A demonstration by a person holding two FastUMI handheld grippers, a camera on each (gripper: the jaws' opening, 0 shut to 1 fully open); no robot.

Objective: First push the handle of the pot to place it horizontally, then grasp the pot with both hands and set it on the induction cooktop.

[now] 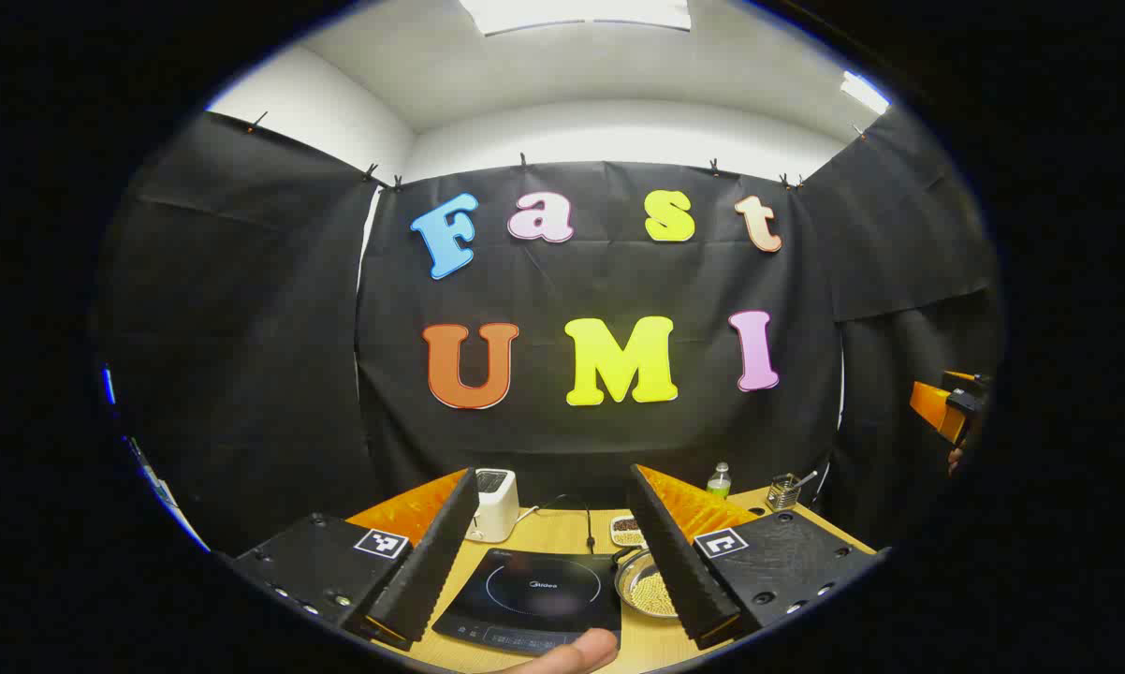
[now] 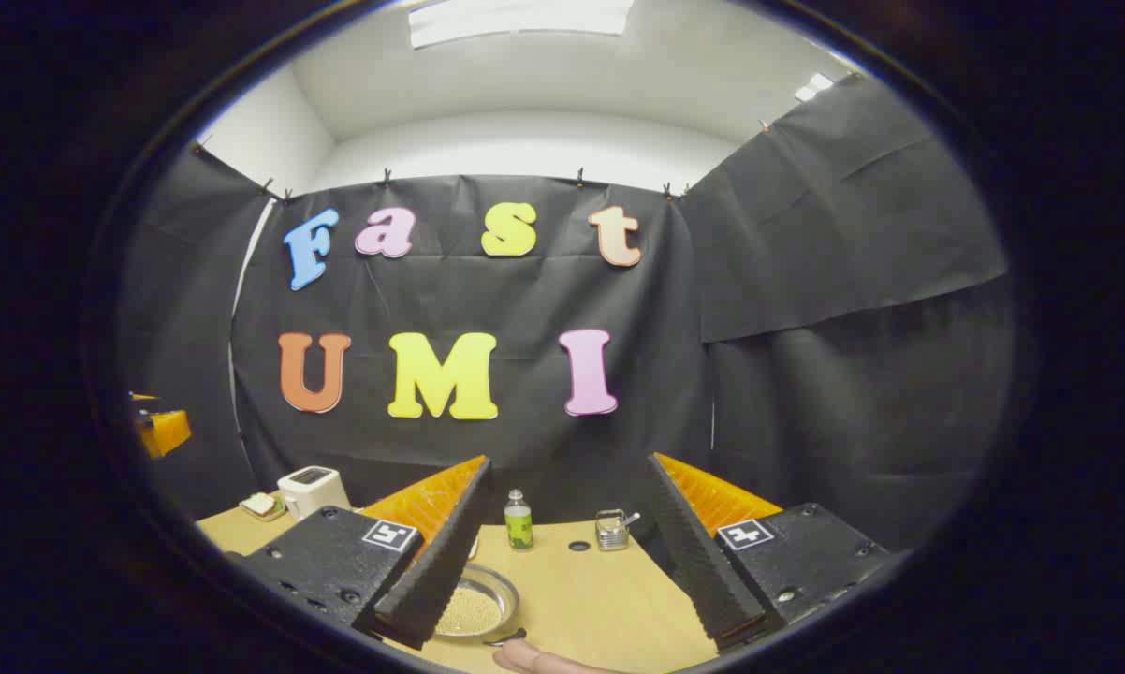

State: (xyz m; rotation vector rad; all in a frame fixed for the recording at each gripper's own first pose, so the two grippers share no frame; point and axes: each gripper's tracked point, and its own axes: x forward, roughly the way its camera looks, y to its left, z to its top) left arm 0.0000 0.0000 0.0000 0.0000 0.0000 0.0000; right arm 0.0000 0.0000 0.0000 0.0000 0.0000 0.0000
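Note:
The pot [image 1: 645,588] is a shallow silver pan holding small pale beads; it sits on the wooden table just right of the black induction cooktop [image 1: 536,597]. My left gripper [image 1: 553,474] hangs open above the cooktop, and its right finger hides part of the pot. In the right gripper view the pot [image 2: 474,607] lies low, beside the left finger of my right gripper [image 2: 570,461], which is open and holds nothing. A small dark piece, perhaps the pot's handle [image 2: 508,638], shows at its near rim. Both grippers are well above the table.
A white toaster [image 1: 494,505], a small dish [image 1: 626,530], a green bottle [image 2: 518,520] and a metal utensil holder [image 2: 609,529] stand along the table's back. A plate [image 2: 261,505] lies by the toaster. The other gripper's orange body [image 1: 942,407] shows far right. A person's fingertip [image 1: 572,653] is at the bottom edge.

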